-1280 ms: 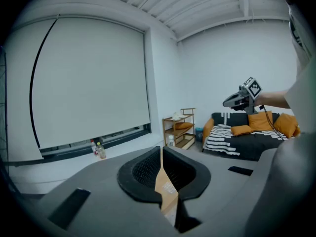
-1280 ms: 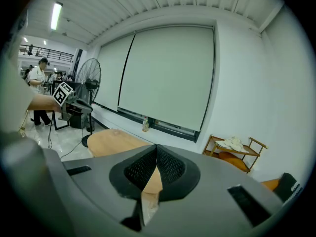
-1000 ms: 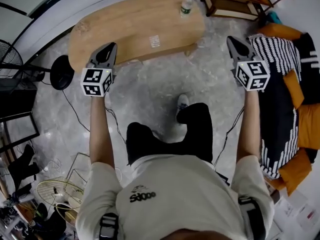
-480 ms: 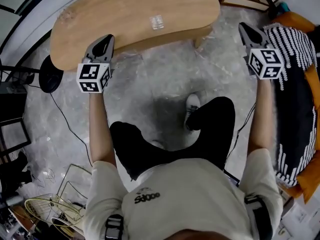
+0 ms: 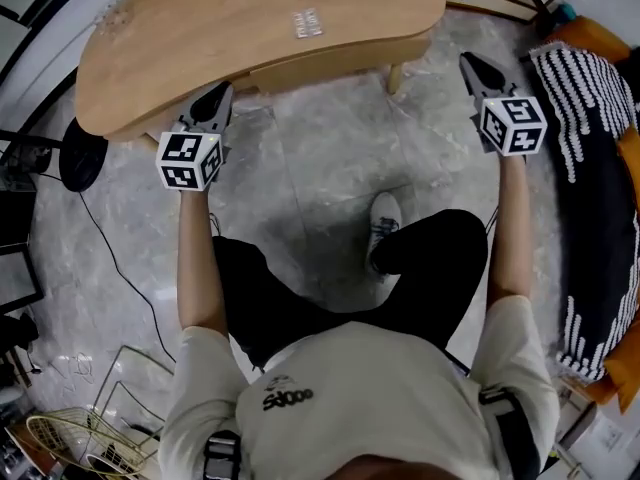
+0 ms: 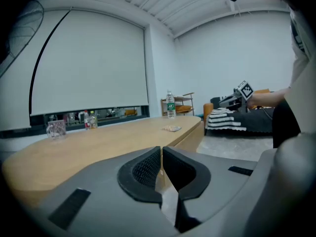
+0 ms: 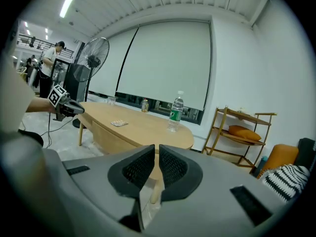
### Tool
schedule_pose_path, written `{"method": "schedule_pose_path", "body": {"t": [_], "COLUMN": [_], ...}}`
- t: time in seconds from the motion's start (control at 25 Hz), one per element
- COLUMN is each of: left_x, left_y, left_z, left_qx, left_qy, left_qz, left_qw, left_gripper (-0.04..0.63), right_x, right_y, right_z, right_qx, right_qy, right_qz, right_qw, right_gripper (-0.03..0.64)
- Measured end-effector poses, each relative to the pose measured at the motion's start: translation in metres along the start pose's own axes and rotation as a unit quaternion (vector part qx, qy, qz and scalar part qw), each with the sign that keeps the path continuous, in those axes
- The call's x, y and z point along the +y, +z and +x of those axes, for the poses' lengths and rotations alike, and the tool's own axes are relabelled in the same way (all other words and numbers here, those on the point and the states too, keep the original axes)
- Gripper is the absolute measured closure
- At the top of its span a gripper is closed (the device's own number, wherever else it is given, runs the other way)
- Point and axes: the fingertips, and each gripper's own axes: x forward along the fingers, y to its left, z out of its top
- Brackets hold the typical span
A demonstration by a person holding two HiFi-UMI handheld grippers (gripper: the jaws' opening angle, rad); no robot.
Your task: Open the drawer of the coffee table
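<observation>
left gripper (image 5: pixel 213 98): jaws pressed together, nothing in them. It sits near the left part of the coffee table's front edge.
right gripper (image 5: pixel 474 66): same deal, closed up and empty. It's out past the table's right end, above the floor (image 5: pixel 330 168).
coffee table (image 5: pixel 200 38): long rounded wooden thing across the top of the head view.
drawer (image 5: pixel 335 60): the flat wooden panel tucked under the surface's front edge, between the two grippers. It looks fully pushed in.
how it'll handle: my guess is stiff wood on runners, so no flex and not fragile. It's probably light-ish, but might stick at first, and the front looks smooth and slippery.
where to grab: I can't spot a knob or handle from here. I'd guess the bottom lip of the panel, near its middle so it doesn't rack sideways. The jaws need to open first.
watch out: a water bottle (image 7: pixel 175 112), a glass (image 6: pixel 57 128) and a small packet (image 5: pixel 307 23) sit on top. Yank too hard and they could wobble.
</observation>
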Motion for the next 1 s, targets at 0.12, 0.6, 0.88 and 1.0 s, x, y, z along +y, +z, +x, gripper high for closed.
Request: {"method": "schedule_pose_path", "body": {"t": [0.12,0.6,0.88,1.0], "left_x": [-0.004,-0.012,-0.011,-0.014], "left_y": [-0.022,-0.056,-0.059,-0.062], "left_z": [0.007,0.038,0.062,0.072], "left_qx": [0.006,0.023,0.023,0.029], "left_qy": [-0.009,-0.029,-0.041,-0.046], "left_qz": [-0.018,-0.044,-0.051,-0.05], "left_qw": [0.9998,0.9984,0.9976,0.9973], "left_gripper": [0.573,0.404,0.357,0.356], "right_x": [0.008,0.004,0.0,-0.001], "right_y": [-0.026,-0.067,-0.09,-0.098], "right_z": [0.011,0.064,0.096,0.107], "right_qx": [0.012,0.017,0.04,0.047], "right_qy": [0.01,0.057,0.089,0.101], "right_qz": [0.006,0.031,0.028,0.028], "right_qw": [1.0,0.998,0.995,0.993], "right_gripper": [0.589,0.412,0.35,0.347]}}
